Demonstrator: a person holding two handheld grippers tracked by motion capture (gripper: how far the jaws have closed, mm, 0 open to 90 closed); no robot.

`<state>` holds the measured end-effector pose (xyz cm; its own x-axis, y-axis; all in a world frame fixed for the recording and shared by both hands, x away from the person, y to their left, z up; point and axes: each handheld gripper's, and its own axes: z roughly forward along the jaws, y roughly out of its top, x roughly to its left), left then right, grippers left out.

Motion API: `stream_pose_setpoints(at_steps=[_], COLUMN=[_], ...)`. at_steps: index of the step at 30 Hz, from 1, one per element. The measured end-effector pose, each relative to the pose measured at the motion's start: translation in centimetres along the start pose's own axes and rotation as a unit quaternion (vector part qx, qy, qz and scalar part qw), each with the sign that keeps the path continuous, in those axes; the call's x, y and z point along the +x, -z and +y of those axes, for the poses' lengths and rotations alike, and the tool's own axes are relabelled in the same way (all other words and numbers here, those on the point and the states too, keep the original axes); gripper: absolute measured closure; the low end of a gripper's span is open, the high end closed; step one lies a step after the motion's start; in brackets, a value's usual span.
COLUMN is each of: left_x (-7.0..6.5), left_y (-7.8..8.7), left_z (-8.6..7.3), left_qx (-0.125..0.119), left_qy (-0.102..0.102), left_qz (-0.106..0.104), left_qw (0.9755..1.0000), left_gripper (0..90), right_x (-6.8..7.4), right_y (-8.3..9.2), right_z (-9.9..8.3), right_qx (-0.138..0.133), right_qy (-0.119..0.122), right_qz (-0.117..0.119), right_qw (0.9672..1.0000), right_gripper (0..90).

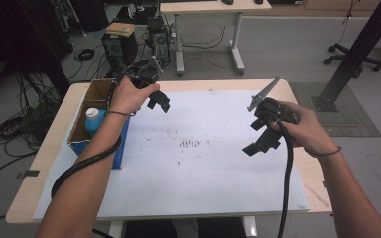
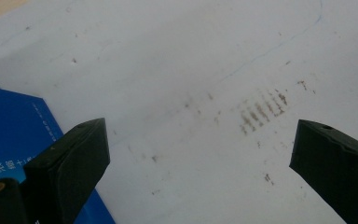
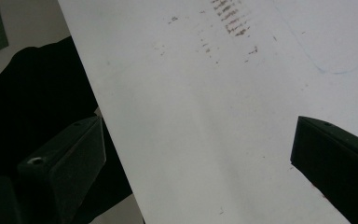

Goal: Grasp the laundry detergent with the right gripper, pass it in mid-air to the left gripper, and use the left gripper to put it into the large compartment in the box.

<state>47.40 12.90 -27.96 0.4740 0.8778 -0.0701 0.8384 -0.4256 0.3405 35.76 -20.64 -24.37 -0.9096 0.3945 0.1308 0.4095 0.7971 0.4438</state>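
Currently both grippers hang above the white sheet [image 1: 198, 168] covering the table [image 1: 39, 163], neither holding anything: the left gripper [image 1: 159, 101] sits near the sheet's far left corner, just beside the open blue box [image 1: 82, 134] at the left edge, and its jaws stand wide apart over bare sheet. Right gripper [image 1: 260, 144] hovers near the right edge, jaws likewise spread wide. A blue-capped bottle [image 1: 95, 119] stands inside the box, and a patch of brown smudges [image 1: 189, 144] marks the sheet's middle, between the two grippers.
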Motion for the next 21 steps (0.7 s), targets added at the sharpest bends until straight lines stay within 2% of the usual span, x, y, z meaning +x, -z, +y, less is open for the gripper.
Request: stream_pose_setpoints(at_steps=[6, 12, 21], left_x=[0.1, 0.2, 0.2], left_y=[-0.7, -1.7, -2.2], left_z=[-0.1, -0.5, -0.5], left_qx=[0.002, 0.009, 0.012], left_qy=[0.002, 0.005, 0.002], left_qz=[0.000, 0.000, -0.004], left_qw=[1.0000, 1.0000, 0.9999], left_gripper=[5.0, 5.0, 5.3], right_x=[0.1, 0.0, 0.0], right_y=[1.4, 2.1, 2.4], right_z=[1.6, 2.2, 2.7], right_qx=[-0.002, -0.006, -0.008], right_qy=[0.010, 0.010, 0.016], right_qz=[-0.009, -0.012, -0.012], right_qw=[0.9999, 0.9999, 0.9998], right_gripper=[3.1, 3.1, 3.2])
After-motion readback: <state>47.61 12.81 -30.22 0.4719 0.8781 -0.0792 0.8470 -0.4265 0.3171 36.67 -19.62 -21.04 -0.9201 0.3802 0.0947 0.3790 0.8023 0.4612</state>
